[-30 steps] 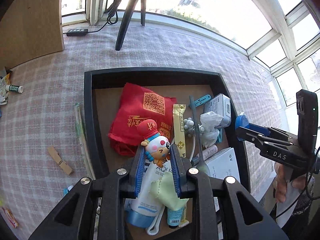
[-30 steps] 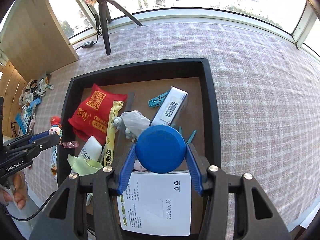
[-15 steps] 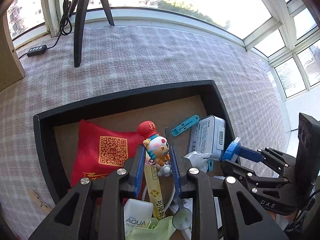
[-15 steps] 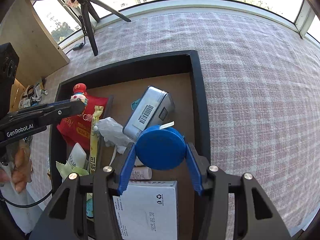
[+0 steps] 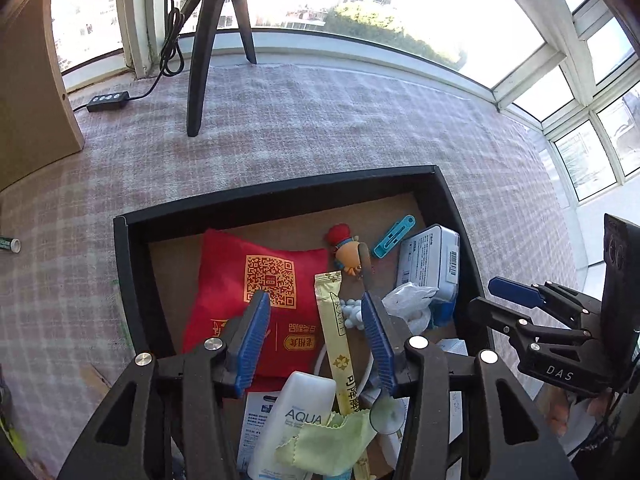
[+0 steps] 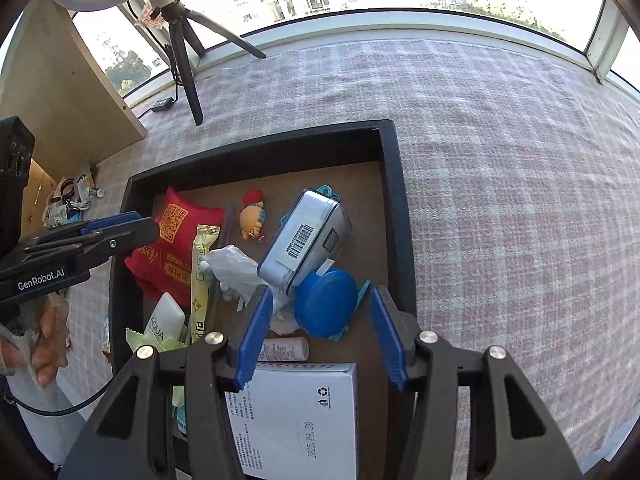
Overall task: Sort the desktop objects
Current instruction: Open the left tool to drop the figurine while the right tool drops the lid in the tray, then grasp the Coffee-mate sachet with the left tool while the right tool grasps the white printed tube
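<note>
A black tray (image 5: 132, 280) (image 6: 394, 208) holds several objects. My left gripper (image 5: 316, 336) is open and empty above the red pouch (image 5: 240, 280) and yellow sachet (image 5: 336, 320). The small clown figure (image 5: 346, 250) (image 6: 252, 216) lies in the tray's far part. My right gripper (image 6: 322, 332) is open and empty above the blue round lid (image 6: 326, 304), which lies in the tray beside a silver tin (image 6: 306, 240) (image 5: 432, 264).
The tray also holds a white box (image 6: 296, 420), an AQUA tube (image 5: 296, 420), a green cloth (image 5: 332, 440), crumpled white plastic (image 6: 234, 264) and a blue clip (image 5: 394, 236). A tripod (image 5: 204, 40) and power strip (image 5: 108, 101) stand behind on the checked cloth.
Both grippers opened. The clown figure dropped from my left gripper into the tray's far part. The blue lid dropped from my right gripper beside the tin.
</note>
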Demonstrator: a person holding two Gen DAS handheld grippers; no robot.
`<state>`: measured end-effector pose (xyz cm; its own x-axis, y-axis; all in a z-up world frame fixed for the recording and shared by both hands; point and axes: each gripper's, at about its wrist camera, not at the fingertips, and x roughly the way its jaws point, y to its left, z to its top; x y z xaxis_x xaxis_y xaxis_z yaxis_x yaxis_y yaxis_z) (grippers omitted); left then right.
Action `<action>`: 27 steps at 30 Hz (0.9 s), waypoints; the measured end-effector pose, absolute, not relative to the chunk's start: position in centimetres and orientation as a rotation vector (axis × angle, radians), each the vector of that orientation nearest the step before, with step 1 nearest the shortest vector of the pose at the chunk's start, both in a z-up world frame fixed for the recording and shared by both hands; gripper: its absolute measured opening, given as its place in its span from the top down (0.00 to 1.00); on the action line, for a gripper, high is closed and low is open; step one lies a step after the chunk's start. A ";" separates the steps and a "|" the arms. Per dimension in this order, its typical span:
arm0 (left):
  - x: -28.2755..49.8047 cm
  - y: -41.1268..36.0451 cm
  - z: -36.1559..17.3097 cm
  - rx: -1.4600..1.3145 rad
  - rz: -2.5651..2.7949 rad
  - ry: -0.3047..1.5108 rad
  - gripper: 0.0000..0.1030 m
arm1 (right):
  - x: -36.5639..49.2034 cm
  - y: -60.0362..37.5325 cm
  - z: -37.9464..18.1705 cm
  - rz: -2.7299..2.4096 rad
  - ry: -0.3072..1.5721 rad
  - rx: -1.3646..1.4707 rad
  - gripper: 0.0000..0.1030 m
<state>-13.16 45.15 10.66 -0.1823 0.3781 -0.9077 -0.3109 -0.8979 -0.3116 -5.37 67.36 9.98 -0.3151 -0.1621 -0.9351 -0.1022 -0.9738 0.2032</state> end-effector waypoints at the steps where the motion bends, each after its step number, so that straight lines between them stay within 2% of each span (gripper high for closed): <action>1: -12.8 44.6 11.0 -1.648 2.127 -0.076 0.56 | -5.3 67.2 10.1 -2.494 -0.343 1.815 0.52; 9: -8.3 35.8 13.8 -1.619 2.244 0.001 0.56 | -3.5 63.5 12.4 -2.467 -0.289 1.740 0.52; 18: -2.2 22.6 13.9 -1.693 2.423 -0.120 0.56 | -1.9 54.6 13.9 -2.346 -0.180 1.655 0.52; 27: 3.0 10.1 12.3 -1.774 2.531 -0.297 0.56 | -0.5 43.9 12.7 -2.207 -0.076 1.656 0.52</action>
